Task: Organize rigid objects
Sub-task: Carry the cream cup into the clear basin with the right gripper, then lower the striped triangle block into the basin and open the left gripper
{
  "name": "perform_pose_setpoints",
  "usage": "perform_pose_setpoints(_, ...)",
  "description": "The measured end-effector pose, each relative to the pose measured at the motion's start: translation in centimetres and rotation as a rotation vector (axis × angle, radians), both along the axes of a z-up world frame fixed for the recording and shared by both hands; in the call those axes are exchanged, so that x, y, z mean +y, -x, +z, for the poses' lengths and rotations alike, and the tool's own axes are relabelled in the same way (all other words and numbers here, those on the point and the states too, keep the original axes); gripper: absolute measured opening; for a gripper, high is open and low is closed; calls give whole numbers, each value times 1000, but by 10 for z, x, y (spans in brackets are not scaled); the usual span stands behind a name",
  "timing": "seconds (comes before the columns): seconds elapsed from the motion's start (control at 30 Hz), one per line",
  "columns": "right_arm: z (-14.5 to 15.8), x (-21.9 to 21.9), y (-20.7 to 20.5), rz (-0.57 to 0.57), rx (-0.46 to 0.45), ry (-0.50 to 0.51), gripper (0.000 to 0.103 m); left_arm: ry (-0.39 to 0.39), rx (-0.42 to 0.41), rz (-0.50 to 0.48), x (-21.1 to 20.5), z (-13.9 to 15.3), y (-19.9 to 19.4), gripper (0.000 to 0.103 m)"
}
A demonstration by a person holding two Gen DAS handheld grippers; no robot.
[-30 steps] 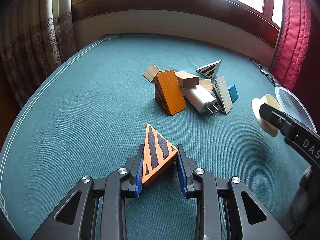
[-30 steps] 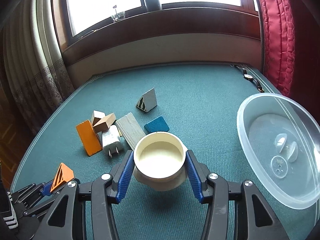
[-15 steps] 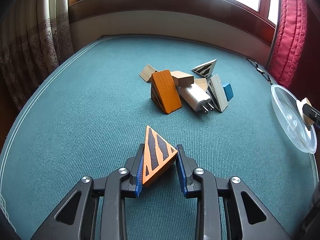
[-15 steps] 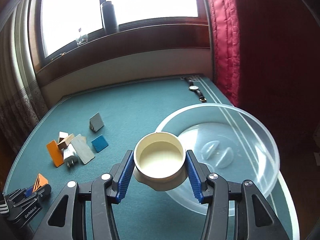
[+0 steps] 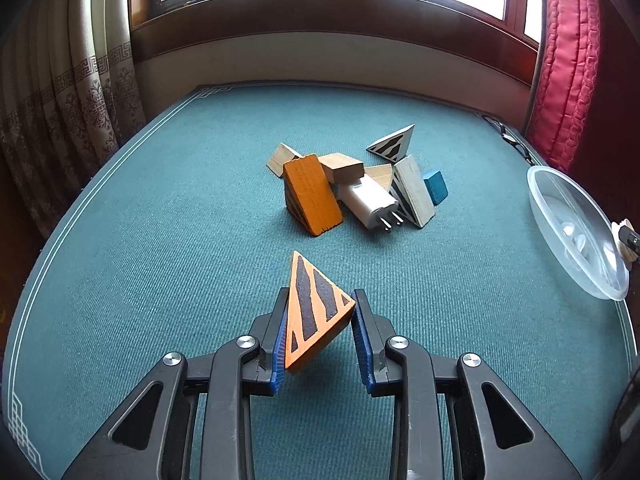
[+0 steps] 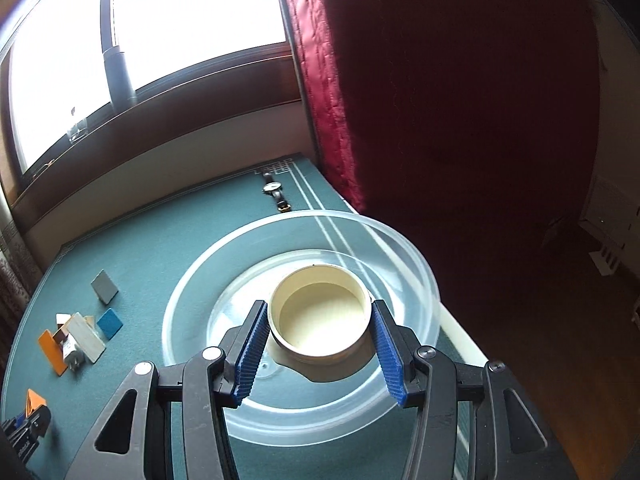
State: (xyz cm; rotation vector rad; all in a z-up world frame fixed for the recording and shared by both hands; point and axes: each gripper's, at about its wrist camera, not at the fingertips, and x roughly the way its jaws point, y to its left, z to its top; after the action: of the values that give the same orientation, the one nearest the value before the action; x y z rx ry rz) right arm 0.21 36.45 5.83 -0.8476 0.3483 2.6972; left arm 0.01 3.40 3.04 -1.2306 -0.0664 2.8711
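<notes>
Both claws loaded!
My right gripper [image 6: 320, 334] clamps a cream cup [image 6: 319, 316] over the clear bowl [image 6: 200, 280]; only my left gripper [image 5: 320, 320] view shows its clamped striped orange wedge [image 5: 314, 310] clearly, seemingly airborne.

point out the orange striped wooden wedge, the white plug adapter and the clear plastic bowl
orange striped wooden wedge [image 5: 314, 304], left wrist view, on its striped triangular face
white plug adapter [image 5: 366, 200], left wrist view, on its white body
clear plastic bowl [image 6: 400, 240], right wrist view, on its far rim

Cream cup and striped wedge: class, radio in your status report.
Left gripper shut on striped wedge. Right gripper shut on cream cup, over clear bowl. Nothing blocking the bowl.
</notes>
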Motion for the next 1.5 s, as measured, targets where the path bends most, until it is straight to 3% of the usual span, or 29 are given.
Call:
perform_pose_setpoints(0.1, -4, 9, -1, -31, -8, -17, 55, 5, 7, -20, 9, 4, 0, 29)
perform_pose_setpoints(0.2, -8, 15, -2, -50, -5, -3, 74, 9, 19, -43, 18, 8, -1, 29)
perform_pose_setpoints(0.23, -8, 16, -3, -57, 0, -4, 76, 10, 23, -51, 22, 11, -1, 29)
perform_pose_setpoints(0.5, -10, 8, -13, -122, 37, -83, 76, 22, 70, -144, 61, 31, 3, 29)
perform_pose_setpoints(0.97, -13, 33, -19, -258, 63, -16, 76, -13, 96, -385, 168, 48, 22, 29)
perform_pose_setpoints(1.5, -15, 44, -17, -304, 77, 24, 76, -26, 74, -475, 228, 43, 46, 29)
